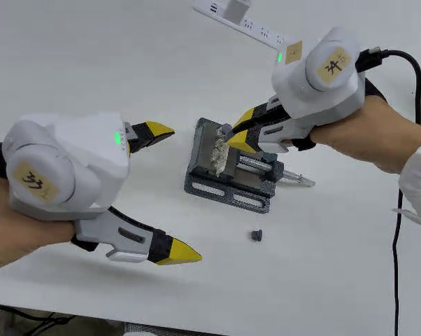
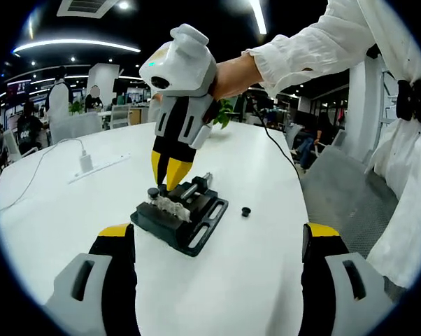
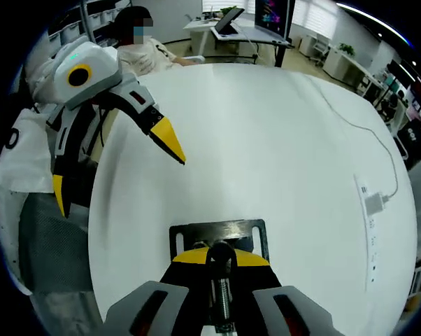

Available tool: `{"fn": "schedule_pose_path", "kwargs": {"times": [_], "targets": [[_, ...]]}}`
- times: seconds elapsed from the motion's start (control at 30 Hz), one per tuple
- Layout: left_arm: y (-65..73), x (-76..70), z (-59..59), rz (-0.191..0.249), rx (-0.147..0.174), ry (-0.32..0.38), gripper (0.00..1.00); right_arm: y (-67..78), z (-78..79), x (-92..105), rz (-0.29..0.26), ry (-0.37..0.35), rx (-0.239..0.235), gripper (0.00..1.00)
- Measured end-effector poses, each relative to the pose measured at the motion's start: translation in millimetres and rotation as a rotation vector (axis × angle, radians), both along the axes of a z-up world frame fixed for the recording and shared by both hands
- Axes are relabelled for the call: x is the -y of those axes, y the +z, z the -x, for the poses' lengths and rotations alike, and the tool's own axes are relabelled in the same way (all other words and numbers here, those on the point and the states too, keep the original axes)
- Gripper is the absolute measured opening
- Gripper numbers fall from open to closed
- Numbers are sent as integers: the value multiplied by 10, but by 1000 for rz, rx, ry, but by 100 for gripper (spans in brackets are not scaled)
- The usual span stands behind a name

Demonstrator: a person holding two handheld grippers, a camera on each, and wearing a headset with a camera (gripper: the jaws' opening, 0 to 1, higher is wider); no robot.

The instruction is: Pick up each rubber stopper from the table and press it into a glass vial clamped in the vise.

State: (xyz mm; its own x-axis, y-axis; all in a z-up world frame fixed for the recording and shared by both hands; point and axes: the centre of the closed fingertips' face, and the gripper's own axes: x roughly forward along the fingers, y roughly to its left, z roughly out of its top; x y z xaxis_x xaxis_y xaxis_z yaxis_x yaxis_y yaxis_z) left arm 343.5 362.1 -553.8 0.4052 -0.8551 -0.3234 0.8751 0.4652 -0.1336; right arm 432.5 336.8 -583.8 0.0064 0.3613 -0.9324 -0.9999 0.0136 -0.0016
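Jaws of the right gripper (image 1: 229, 136) are closed on a rubber stopper (image 3: 221, 253) at the vials (image 1: 218, 155) clamped in the vise (image 1: 228, 190). The left gripper (image 1: 179, 192) is held wide open and empty beside it. A second stopper (image 1: 257, 235) is noted loose on the table (image 1: 322, 266).

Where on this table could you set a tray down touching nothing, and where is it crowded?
Bare table lies beyond the left gripper, left of the power strip, and between the loose stopper and the cable. Crowded: the vise, under the right gripper.
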Motion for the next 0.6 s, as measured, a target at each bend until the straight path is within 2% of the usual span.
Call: {"fn": "schedule_pose_path", "kwargs": {"times": [0.27,0.6], "targets": [[-19,-17,-18,7,-1,7,99,-48,0,2,25,11,-10,6],[-20,-27,-10,13,-2,8,99,-96,-22,41,54,44,5,6]]}}
